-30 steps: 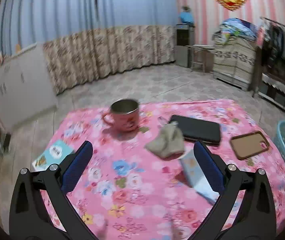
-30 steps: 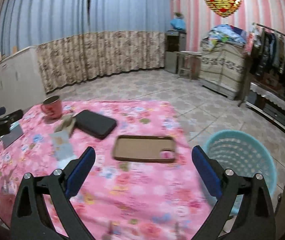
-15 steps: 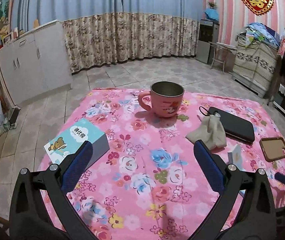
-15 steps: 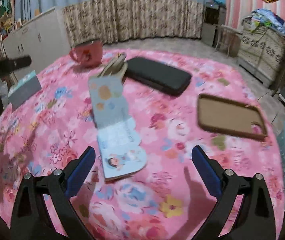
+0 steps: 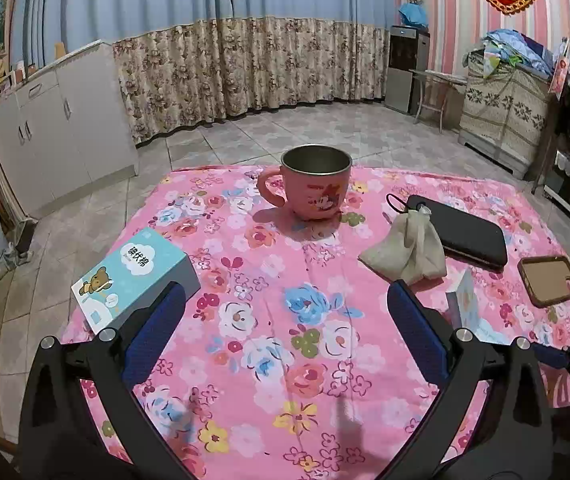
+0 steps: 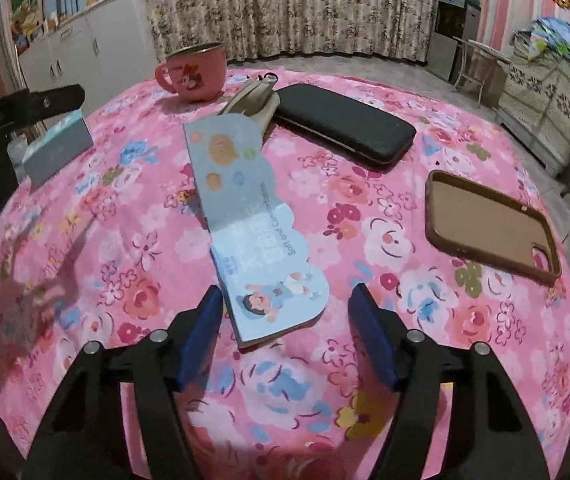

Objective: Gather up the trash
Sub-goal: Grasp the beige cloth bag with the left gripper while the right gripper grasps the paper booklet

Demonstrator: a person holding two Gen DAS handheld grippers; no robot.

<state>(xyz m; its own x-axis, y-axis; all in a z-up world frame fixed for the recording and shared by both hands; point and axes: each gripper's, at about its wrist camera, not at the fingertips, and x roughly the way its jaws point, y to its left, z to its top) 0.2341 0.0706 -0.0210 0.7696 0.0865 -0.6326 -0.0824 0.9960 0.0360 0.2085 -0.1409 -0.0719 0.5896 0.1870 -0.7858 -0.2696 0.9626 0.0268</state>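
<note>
Cardboard flap (image 6: 259,236) lies mid-tabletop (image 6: 465,320); our right gripper (image 6: 285,332) has just been closing, pads either side of its near end, not touching. Left gripper (image 5: 285,336) apart, empty.

Lt-blue folded card packaging (image 6: 255,224) lies flat on pink floral cloth (image 6: 405,280), mid-table.

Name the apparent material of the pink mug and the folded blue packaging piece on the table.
Pink mug: probably steel inside, dull grey sheen, with a matte pink shell, likely plastic. Blue packaging piece: thin printed card, creased and bent, pale edge showing.
</note>
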